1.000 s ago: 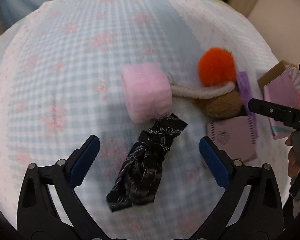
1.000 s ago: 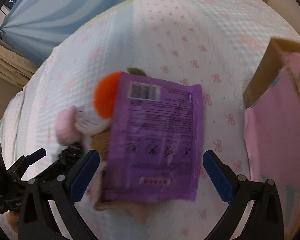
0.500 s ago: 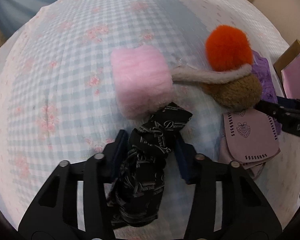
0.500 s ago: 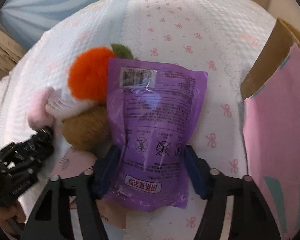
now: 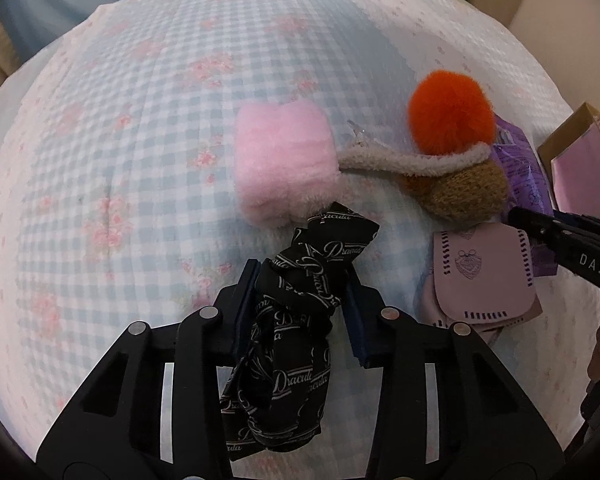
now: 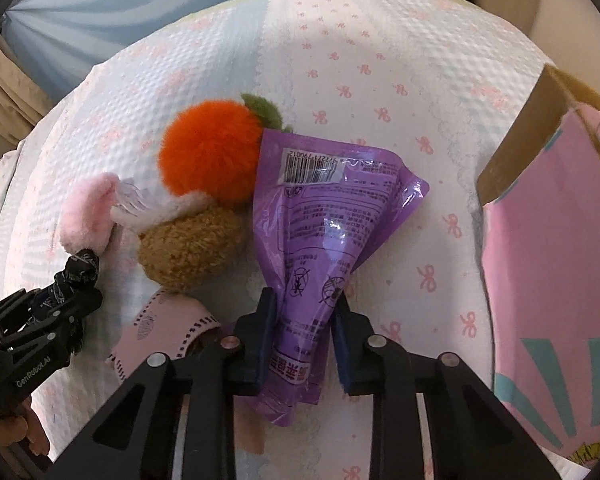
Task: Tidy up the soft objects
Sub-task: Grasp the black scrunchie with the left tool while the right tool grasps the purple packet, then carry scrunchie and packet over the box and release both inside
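Note:
My left gripper (image 5: 300, 304) is shut on a black printed cloth (image 5: 296, 320) that lies on the checked bedspread (image 5: 120, 140). Just beyond it sit a pink plush block (image 5: 284, 168), an orange pompom (image 5: 452, 112) and a brown plush (image 5: 464, 192). My right gripper (image 6: 302, 328) is shut on the lower end of a purple plastic pouch (image 6: 324, 216), which creases at the pinch. The orange pompom (image 6: 208, 152) and brown plush (image 6: 188, 252) lie left of the pouch. The left gripper (image 6: 32, 332) with the cloth shows at the far left.
A pink pouch with stitched edges (image 5: 484, 276) lies between the two grippers, also seen in the right wrist view (image 6: 168, 328). An open pink cardboard box (image 6: 552, 248) stands at the right. Blue fabric (image 6: 100, 8) hangs behind the bed.
Both grippers have gone from wide open to shut: the left on the black cloth, the right on the purple pouch, which now crumples at the pinch.

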A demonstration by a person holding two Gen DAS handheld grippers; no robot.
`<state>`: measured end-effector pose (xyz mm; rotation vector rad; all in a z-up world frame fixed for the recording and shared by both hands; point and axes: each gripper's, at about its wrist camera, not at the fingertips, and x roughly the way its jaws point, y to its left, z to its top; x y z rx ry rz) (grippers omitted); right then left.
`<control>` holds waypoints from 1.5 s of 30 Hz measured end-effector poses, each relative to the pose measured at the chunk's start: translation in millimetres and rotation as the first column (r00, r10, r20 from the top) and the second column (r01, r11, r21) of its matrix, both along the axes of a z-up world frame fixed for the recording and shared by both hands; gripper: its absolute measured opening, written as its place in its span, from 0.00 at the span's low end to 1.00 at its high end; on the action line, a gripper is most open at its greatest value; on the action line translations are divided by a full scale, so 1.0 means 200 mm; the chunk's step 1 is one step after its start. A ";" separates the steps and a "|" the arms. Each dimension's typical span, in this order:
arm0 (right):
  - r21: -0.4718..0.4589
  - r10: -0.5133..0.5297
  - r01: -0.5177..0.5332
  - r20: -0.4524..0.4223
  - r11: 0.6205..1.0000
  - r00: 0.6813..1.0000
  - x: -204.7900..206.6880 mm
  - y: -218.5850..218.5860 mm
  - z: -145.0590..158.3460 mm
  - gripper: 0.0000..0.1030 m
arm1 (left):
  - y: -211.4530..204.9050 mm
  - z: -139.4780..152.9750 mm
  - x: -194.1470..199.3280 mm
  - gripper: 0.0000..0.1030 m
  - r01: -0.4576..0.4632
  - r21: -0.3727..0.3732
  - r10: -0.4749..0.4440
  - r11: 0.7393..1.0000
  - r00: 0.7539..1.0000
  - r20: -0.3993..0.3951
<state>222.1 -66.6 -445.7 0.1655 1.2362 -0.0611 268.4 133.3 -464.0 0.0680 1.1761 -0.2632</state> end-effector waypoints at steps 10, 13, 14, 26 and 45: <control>-0.008 -0.020 0.021 0.088 1.000 0.996 -0.09 -0.03 0.26 0.23 | 0.05 0.26 -0.03 0.34 -0.012 -0.026 0.014 1.000 0.998 0.069; -0.007 -0.031 0.032 0.117 0.999 0.993 -0.14 -0.03 0.38 0.23 | 0.07 0.42 -0.06 0.34 -0.021 -0.046 0.025 0.999 0.995 0.095; -0.007 -0.035 0.036 0.127 0.999 0.991 -0.16 -0.03 0.43 0.23 | 0.08 0.46 -0.07 0.34 -0.023 -0.051 0.028 0.998 0.995 0.101; -0.007 -0.079 0.083 0.238 0.997 0.968 -0.37 -0.04 1.18 0.23 | 0.01 1.22 -0.19 0.34 -0.004 -0.119 0.027 0.993 0.981 0.192; -0.003 -0.019 0.021 0.298 1.000 0.954 -0.64 -0.82 1.56 0.23 | -1.05 1.70 -0.44 0.34 0.107 -0.291 -0.032 0.951 0.968 0.250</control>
